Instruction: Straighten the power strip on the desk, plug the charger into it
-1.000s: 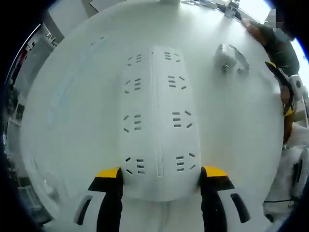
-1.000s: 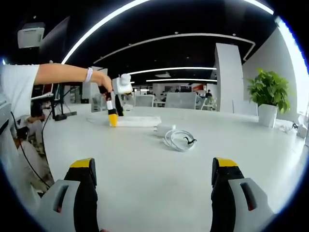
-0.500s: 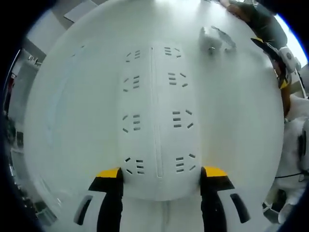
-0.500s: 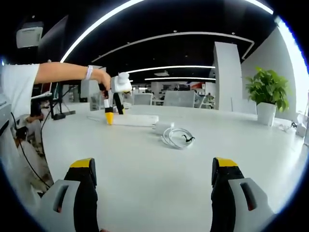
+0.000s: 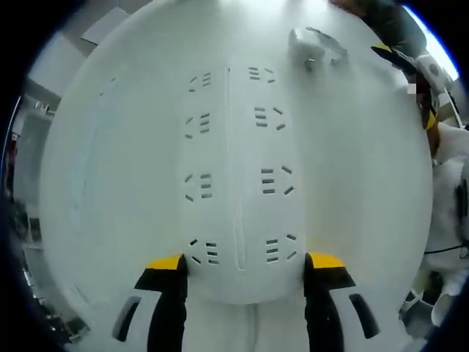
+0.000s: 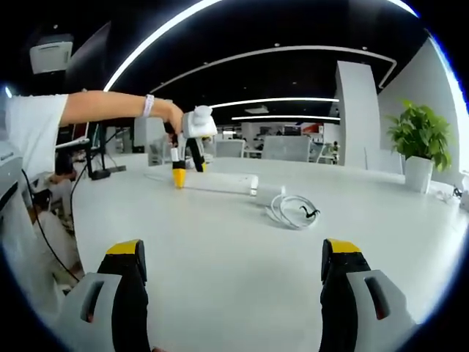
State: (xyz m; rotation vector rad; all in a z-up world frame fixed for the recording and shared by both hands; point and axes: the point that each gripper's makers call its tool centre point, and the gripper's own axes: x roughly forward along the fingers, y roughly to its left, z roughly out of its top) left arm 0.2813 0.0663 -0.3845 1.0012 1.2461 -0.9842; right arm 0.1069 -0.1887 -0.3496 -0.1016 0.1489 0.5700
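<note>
The white power strip (image 5: 242,183) lies flat on the white desk and runs away from me in the left gripper view. My left gripper (image 5: 245,265) is shut on its near end, with one yellow-tipped jaw pressed to each long side. The white charger (image 5: 306,45) with its coiled cable lies past the strip's far right corner. In the right gripper view, a hand holds the left gripper (image 6: 183,170) down on the end of the power strip (image 6: 223,182). The charger (image 6: 270,194) and cable coil (image 6: 294,211) sit just right of it. My right gripper (image 6: 234,293) hovers open above the desk, holding nothing.
The round white desk (image 6: 220,264) spreads wide in front of the right gripper. A potted plant (image 6: 418,143) stands at its far right. The person's white clothing (image 5: 448,191) is at the right edge of the left gripper view. Office chairs and screens stand behind the desk.
The left gripper has swung with the strip in its grip, so the charger has drifted up and left in its view. The right gripper view has panned a little; its jaws stay open.
</note>
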